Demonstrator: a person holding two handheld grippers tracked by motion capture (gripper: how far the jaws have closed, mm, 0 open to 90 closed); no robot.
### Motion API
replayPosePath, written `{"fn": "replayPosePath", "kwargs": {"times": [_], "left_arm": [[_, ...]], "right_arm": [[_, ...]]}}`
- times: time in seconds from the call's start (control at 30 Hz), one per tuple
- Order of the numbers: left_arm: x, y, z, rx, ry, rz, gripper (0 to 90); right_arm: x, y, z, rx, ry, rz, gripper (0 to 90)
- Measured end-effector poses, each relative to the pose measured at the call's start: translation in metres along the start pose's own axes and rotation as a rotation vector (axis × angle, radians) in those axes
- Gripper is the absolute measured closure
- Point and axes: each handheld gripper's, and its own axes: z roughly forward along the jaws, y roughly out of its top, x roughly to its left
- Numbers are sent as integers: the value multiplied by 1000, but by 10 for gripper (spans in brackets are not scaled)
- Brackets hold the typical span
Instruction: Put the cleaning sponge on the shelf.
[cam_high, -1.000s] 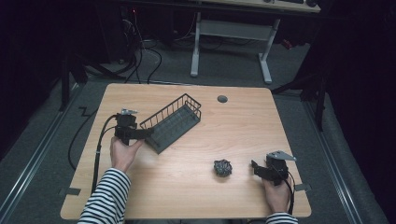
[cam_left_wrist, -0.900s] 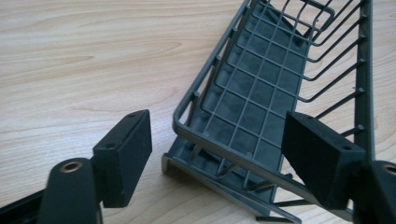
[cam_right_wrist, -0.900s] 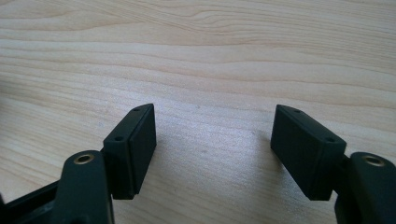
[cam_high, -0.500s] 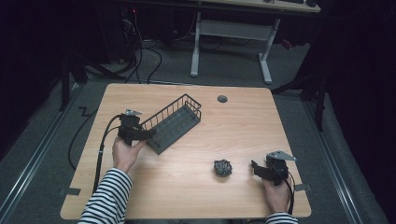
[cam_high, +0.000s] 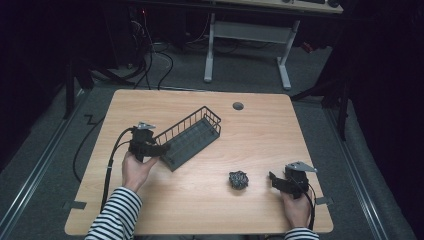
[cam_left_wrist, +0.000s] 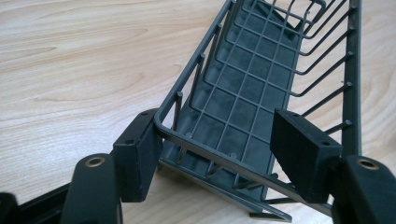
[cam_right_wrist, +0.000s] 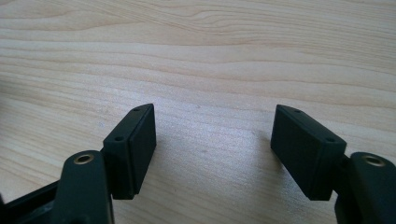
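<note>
I had the left tool (cam_high: 161, 148) clamped across the near end of the wire basket (cam_high: 192, 136), left of centre on the bench (cam_high: 260, 135). I judged a slow, level drag safest. My right tool (cam_high: 274, 181) waited wide, empty.

Left hand-held gripper (cam_high: 159, 148) jaws clamped, right hand-held gripper (cam_high: 274, 179) jaws spread apart, low over tabletop

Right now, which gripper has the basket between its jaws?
The left gripper, its jaws astride the basket's near end wall; the right gripper has bare table between its jaws.
</note>
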Motion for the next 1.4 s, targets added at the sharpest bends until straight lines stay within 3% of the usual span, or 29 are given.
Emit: {"fn": "replayPosePath", "kwargs": {"times": [0.6,1.17,1.4], "left_arm": [[-25,-14,-6,4,-60,49,352],[-36,-21,-10,11,-63,74,345],[-35,-19,-12,-25,-83,66,212]], "right_arm": [[0,0,0,0,0,0,313],[0,0,0,0,0,0,313],[0,0,0,0,0,0,313]]}}
